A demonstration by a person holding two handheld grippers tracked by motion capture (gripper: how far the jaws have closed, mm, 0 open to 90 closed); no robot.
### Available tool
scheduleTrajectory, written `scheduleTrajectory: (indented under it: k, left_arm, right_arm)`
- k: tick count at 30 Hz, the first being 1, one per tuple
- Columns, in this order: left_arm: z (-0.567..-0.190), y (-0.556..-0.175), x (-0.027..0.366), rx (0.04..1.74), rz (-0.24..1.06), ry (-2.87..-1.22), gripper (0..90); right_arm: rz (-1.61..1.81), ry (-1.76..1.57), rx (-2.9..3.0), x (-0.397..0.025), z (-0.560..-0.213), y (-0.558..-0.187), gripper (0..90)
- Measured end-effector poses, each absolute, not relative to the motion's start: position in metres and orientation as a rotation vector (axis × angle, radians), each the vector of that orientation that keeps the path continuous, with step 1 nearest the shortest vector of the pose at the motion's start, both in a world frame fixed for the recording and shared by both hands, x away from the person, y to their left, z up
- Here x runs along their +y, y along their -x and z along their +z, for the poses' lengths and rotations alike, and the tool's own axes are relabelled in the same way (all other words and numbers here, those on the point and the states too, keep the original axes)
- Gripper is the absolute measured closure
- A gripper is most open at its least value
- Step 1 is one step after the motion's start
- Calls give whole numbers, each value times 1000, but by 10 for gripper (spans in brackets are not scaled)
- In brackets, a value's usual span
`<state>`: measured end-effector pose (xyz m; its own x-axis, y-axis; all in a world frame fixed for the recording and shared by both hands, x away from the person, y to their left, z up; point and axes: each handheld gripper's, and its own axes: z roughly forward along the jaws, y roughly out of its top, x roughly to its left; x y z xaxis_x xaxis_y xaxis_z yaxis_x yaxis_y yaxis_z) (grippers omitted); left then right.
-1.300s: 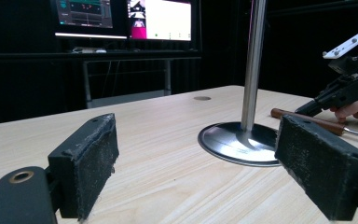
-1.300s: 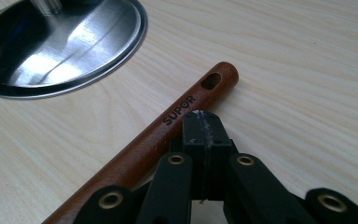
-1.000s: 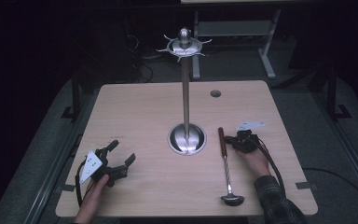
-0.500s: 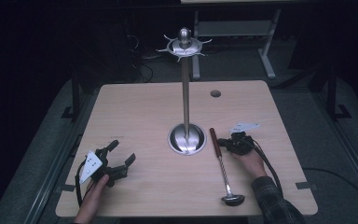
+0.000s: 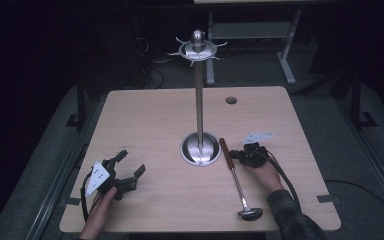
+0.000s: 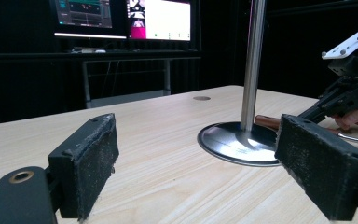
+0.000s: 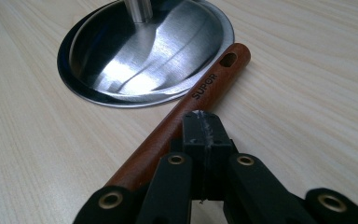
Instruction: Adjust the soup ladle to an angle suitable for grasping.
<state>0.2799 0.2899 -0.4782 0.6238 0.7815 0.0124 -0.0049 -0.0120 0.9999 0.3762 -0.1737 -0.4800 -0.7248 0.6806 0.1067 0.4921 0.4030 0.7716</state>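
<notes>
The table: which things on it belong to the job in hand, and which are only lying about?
In the job:
ladle, its wooden handle pushed by the shut right hand-held gripper
stand, with its base beside that handle

Lying about:
left hand-held gripper, open, apart from both
monitors behind the table

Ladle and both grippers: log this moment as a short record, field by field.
ladle: flat on the table, wooden handle end touching the stand base, bowl toward the person
right gripper: jaws shut, tips pressed against the ladle handle, not around it
left gripper: open, holds nothing, resting on the table
stand hooks: nothing hangs from them
</notes>
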Motion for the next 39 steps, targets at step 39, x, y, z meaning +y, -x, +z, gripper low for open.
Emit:
scheduleTrajectory:
  k: [39]
  left_arm:
    - [-478,-280,291,688,711,-1474,128]
  right_arm:
    - [879,-1050,2863,-158,-445,-275,892]
